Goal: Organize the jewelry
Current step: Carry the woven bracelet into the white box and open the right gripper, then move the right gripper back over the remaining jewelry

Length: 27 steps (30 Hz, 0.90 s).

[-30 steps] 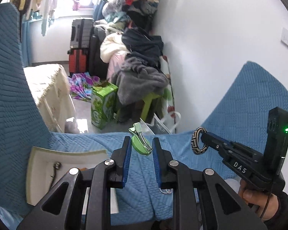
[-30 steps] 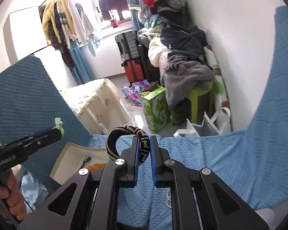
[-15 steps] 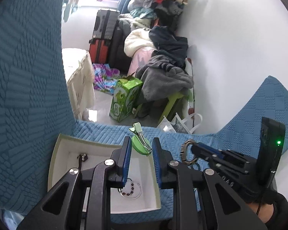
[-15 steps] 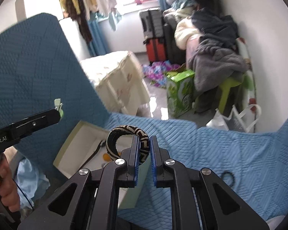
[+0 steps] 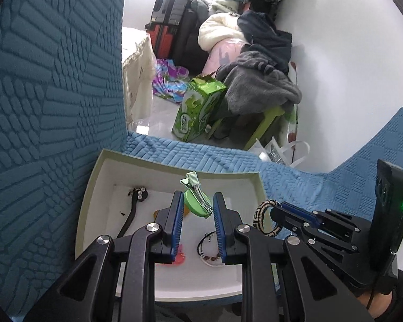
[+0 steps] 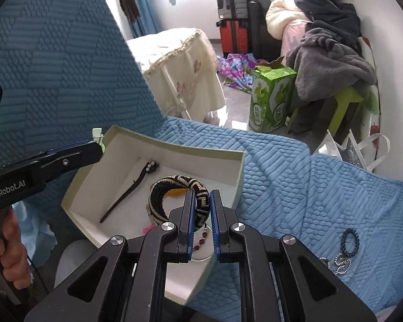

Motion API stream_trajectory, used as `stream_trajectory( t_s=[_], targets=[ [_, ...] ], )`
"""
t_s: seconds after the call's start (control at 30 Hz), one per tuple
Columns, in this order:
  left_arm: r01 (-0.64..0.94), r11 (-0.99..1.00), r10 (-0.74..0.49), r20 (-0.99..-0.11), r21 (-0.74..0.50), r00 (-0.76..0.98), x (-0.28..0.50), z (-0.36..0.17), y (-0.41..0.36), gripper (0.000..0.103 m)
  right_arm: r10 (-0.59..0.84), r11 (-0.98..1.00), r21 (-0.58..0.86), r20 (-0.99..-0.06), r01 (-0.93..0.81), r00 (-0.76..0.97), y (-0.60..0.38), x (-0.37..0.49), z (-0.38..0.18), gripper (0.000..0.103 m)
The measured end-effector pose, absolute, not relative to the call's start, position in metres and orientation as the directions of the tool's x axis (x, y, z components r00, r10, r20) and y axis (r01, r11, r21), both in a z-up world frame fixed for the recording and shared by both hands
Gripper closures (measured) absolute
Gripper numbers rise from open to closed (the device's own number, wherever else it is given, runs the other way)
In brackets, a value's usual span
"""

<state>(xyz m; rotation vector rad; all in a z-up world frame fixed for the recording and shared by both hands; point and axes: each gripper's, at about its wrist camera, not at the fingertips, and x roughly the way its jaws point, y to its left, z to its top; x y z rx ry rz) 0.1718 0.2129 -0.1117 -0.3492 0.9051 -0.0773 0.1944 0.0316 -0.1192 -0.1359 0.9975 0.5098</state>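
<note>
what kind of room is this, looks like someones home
Most likely a lived-in bedroom or spare room in a home. A blue quilted bedspread covers the surface holding the white jewelry box, clothes are heaped against the wall, and suitcases stand on the floor behind.

Only one text reads clearly — "GenRobot.AI", in white letters on the black side of the left gripper (image 6: 95, 150), seen from the right wrist camera. The green carton (image 6: 271, 98) on the floor carries pale printed characters on its front, too blurred to make out in either view. A green indicator light glows on the black unit of the right gripper (image 5: 275, 210) — no lettering legible beside it.
</note>
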Motion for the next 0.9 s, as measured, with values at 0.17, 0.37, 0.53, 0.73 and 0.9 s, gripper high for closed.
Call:
stream_trajectory(
  t_s=[0.17, 0.37, 0.53, 0.73, 0.9],
  targets=[
    [-0.093, 0.943, -0.206, -0.782, -0.318, 0.589, 0.174, -0.129, 0.214, 0.081, 0.338, 0.874, 0.115, -0.842, -0.473, 0.42, 0.037, 0.197, -0.129, 0.094],
    [-0.13, 0.948, -0.168, -0.801, -0.292, 0.574, 0.172, -0.134, 0.216, 0.08, 0.347, 0.874, 0.142, -0.852, -0.465, 0.392, 0.034, 0.198, -0.13, 0.091],
    [-0.137, 0.942, -0.165, -0.779, -0.306, 0.605, 0.166, -0.115, 0.215, 0.075, 0.372, 0.866, 0.144, -0.826, -0.479, 0.424, 0.029, 0.194, -0.109, 0.067],
    [-0.163, 0.942, -0.119, -0.746, -0.293, 0.655, 0.153, -0.082, 0.21, 0.04, 0.374, 0.871, 0.112, -0.781, -0.478, 0.499, 0.012, 0.19, -0.073, 0.065],
    [-0.123, 0.944, -0.133, -0.694, -0.306, 0.708, 0.142, -0.047, 0.195, 0.04, 0.385, 0.877, 0.102, -0.734, -0.469, 0.56, -0.011, 0.184, -0.039, 0.063]
  ],
)
